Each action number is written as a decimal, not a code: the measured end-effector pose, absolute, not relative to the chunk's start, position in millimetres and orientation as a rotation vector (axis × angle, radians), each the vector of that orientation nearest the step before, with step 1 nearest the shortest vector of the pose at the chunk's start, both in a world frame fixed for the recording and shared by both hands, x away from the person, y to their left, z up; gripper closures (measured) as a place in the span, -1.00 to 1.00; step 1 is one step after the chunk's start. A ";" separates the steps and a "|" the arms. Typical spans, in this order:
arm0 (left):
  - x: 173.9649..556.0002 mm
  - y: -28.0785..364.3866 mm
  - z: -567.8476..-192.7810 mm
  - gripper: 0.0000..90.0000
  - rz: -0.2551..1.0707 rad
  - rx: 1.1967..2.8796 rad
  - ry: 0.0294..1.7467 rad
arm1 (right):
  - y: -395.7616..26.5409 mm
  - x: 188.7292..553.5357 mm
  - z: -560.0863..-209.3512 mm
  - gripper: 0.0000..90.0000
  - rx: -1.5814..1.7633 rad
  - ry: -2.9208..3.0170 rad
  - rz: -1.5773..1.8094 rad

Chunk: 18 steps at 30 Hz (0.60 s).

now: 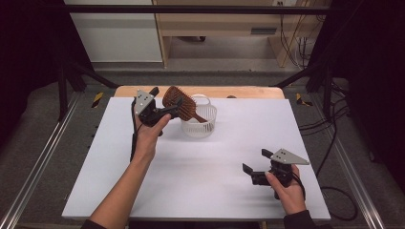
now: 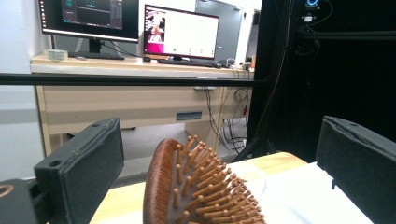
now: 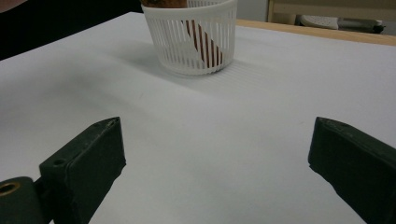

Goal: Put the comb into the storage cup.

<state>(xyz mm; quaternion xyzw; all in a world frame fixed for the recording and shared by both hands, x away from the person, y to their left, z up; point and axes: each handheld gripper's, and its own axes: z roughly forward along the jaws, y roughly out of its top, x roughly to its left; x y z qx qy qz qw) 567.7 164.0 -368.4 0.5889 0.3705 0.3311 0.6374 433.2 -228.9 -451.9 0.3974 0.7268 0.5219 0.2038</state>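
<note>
The wooden hairbrush stands tilted with its handle down in the white slatted basket at the far middle of the white surface, bristle head up. The left claw sits wide apart around the brush head, gripping nothing. The right claw rests near the front right, also wide.

Place: a laboratory or recording workroom.
Work surface: a white sheet is laid over a wooden table, whose far edge is left bare.
Enclosure: black frame bars and dark curtains are seen around the table.
Desk: a pale wooden desk is seen beyond the table's far edge.
Screens: two lit monitors are carried on it.
Cabling: bundled cables are hung beside it.
</note>
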 end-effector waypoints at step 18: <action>554.8 164.8 -357.8 -0.98 0.751 1.352 0.803 | -228.2 433.0 -451.9 -0.90 1.105 2.027 1.451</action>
